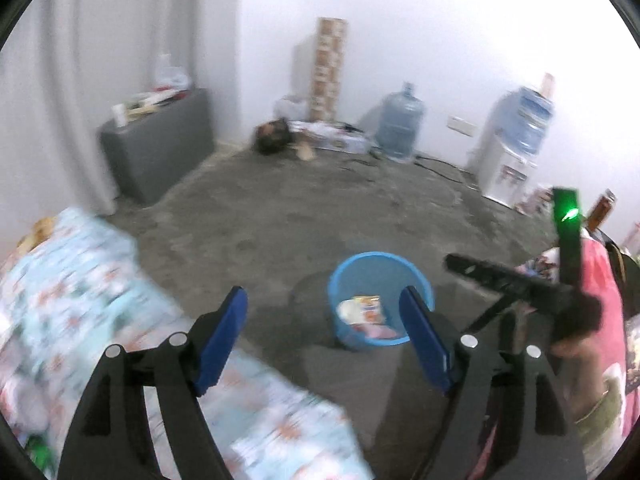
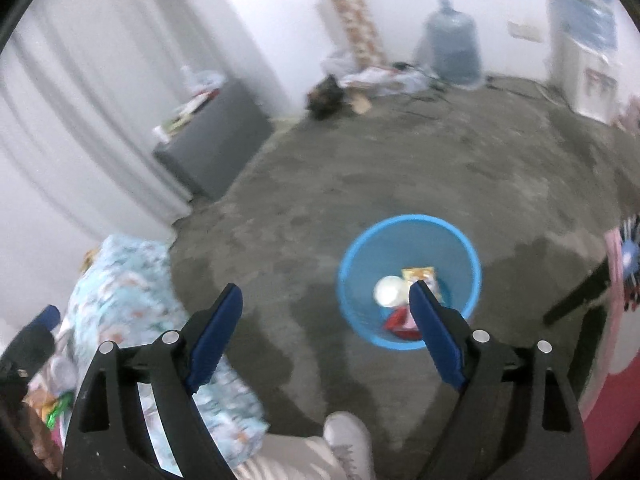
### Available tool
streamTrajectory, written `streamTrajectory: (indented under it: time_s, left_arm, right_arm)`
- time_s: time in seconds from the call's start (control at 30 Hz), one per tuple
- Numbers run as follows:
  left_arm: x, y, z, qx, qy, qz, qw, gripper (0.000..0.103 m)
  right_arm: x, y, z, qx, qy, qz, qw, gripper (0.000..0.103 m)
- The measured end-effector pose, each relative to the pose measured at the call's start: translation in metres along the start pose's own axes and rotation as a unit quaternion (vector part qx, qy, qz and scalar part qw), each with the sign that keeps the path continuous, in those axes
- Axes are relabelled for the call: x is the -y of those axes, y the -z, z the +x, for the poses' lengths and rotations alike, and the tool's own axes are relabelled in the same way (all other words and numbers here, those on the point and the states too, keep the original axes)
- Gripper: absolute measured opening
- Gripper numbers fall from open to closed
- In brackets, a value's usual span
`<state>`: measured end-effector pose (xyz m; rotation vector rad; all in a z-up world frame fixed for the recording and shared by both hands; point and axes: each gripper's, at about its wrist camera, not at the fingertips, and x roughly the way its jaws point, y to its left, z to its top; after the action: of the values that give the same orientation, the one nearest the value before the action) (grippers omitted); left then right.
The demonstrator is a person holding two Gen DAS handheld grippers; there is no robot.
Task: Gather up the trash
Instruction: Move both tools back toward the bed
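A round blue bin (image 1: pixel 340 280) (image 2: pixel 352 260) stands on the grey concrete floor. Inside it lie a white cup (image 2: pixel 388 291), an orange snack packet (image 2: pixel 420 276) and a red wrapper (image 2: pixel 396 320). My left gripper (image 1: pixel 324 304) hangs above the floor just left of the bin, jaws open, nothing between the blue pads. My right gripper (image 2: pixel 326 298) is above the bin's left side, also open and empty; its right finger (image 2: pixel 432 328) overlaps the bin. In the left wrist view the right gripper's black body (image 1: pixel 520 280) shows at the right, held by a hand.
A bed with a flowered blue sheet (image 1: pixel 80 300) (image 2: pixel 132 292) fills the left. Snack wrappers (image 2: pixel 48 404) lie at its near end. A grey cabinet (image 1: pixel 160 148), water bottle (image 1: pixel 400 124), dispenser (image 1: pixel 508 152) and floor clutter (image 1: pixel 312 136) line the far wall. A person's shoe (image 2: pixel 348 440) is below.
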<state>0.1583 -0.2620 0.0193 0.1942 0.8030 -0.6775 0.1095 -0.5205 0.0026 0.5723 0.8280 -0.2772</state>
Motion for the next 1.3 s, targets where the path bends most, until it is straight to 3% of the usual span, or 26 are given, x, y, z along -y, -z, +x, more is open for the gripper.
streamTrajectory:
  time_s: [0.27,0.6,0.73,0.9,1.13,1.3]
  left_arm:
    - [-0.068,0.051,-0.069,0.034,-0.050,-0.084,0.9947,0.076]
    - [-0.119,0.080,-0.161,0.107,-0.074,-0.113,0.9851,0.076]
    - [-0.161,0.089,-0.208,0.145,-0.108,-0.142,0.9731,0.076]
    - [-0.220,0.092,-0.255,0.166,-0.139,-0.188,0.9581,0.076]
    - [-0.284,0.080,-0.268,0.118,-0.113,-0.219,0.9620,0.076]
    - [-0.289,0.067,-0.239,0.053,-0.112,-0.172,0.9773,0.076]
  right_arm:
    - [-0.062,0.015,-0.018,-0.016,-0.051,-0.071,0.996,0.082]
    - [-0.145,0.028,-0.025,-0.031,-0.115,-0.133,0.984,0.081]
    - [-0.179,0.035,-0.024,-0.041,-0.141,-0.156,0.977,0.082]
    - [-0.219,0.046,-0.025,-0.058,-0.170,-0.175,0.968,0.081]
    - [-0.273,0.053,-0.016,-0.096,-0.228,-0.188,0.950,0.082]
    - [-0.297,0.054,-0.006,-0.122,-0.256,-0.181,0.942,0.081]
